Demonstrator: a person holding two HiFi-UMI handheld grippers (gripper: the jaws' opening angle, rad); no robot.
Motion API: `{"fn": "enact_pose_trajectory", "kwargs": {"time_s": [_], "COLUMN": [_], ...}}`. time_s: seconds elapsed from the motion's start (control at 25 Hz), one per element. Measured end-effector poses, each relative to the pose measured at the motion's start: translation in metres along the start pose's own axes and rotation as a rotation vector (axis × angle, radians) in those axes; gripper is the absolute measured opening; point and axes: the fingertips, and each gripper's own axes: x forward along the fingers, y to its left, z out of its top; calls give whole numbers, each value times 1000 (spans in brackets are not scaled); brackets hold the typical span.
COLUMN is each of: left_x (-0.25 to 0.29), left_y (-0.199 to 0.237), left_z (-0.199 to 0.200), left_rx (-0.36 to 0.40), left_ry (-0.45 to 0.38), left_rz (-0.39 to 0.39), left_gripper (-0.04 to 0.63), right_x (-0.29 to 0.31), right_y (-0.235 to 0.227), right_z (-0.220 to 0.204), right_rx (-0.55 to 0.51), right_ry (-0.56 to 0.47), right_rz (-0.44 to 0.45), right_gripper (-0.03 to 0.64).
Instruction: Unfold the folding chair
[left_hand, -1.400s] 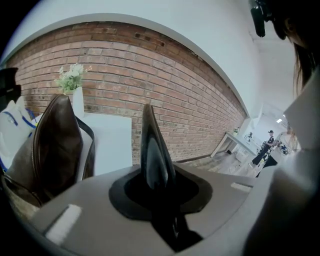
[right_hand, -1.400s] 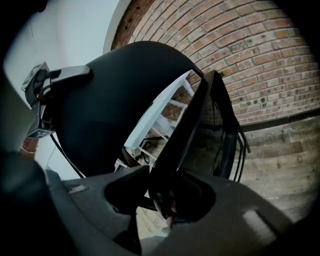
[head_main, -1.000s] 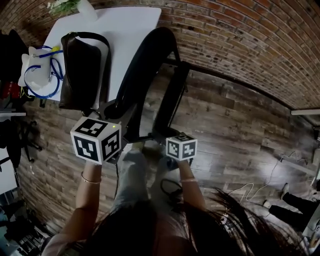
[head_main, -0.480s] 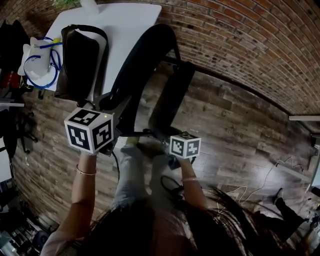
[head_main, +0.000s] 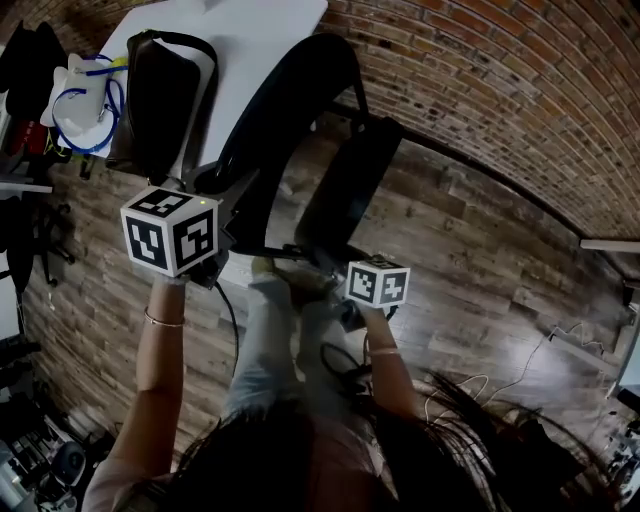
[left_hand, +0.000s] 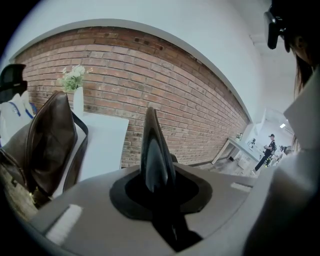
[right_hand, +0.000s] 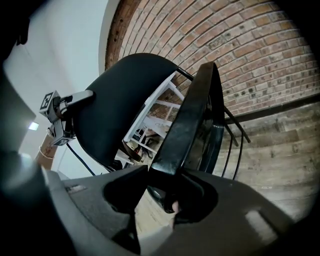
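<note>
No legible text, label, brand, number or sign anywhere in view.

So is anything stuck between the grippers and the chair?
Nothing visible is. The left gripper is shut on the chair back at its edge. The right gripper has the edge of the seat between its jaws, which are opening. The table with the brown bag stands off to the side, not in between.

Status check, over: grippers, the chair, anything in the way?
Left gripper shut on chair backrest. Right gripper: fingers opening, seat edge between them. White table with brown bag close beside.
</note>
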Motion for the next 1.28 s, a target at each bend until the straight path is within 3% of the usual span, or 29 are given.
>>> {"fn": "enact_pose_trajectory", "kwargs": {"time_s": [1.28], "left_x": [-2], "left_y": [35], "left_z": [-5], "left_rx": [-45], "left_ry": [-43], "left_rz": [-51], "left_gripper": [74], "right_x": [-18], "right_y": [-23], "right_z": [-13], "right_rx": [25], "right_ry": [-37], "right_rz": [-58], "right_gripper": [181]}}
